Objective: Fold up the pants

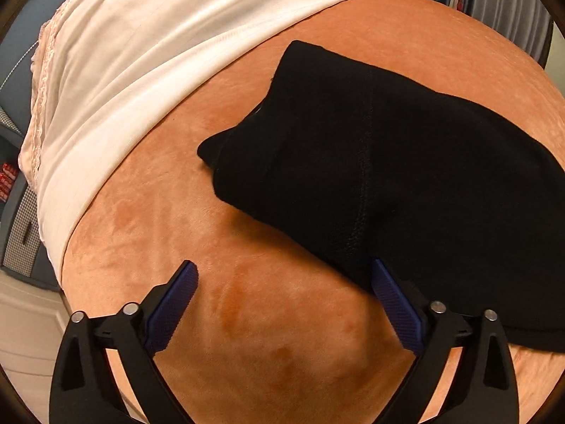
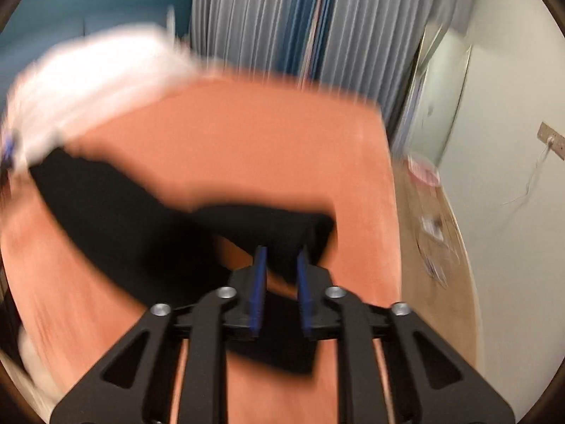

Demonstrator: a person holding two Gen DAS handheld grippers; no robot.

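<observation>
The black pants lay folded into a thick dark bundle on the orange plush surface, toward its right side in your left wrist view, with a seam running down the middle of the top layer and a rounded end poking out to the left. Your left claw stood spread as wide as it goes, empty, over bare orange fabric; its right blue pad sat just at the near edge of the pants, while the left pad was well clear of them. In the right wrist view, which was badly smeared by motion, the pants stretched as a dark band across the orange surface. Your right claw had its blue pads drawn fairly close, with a gap showing between them and black cloth right at the tips; you could not tell from the blur whether they pinched it. Beyond the pants, a cream sheet with a lace edge covered the far left of the surface, and pleated grey curtains hung behind
</observation>
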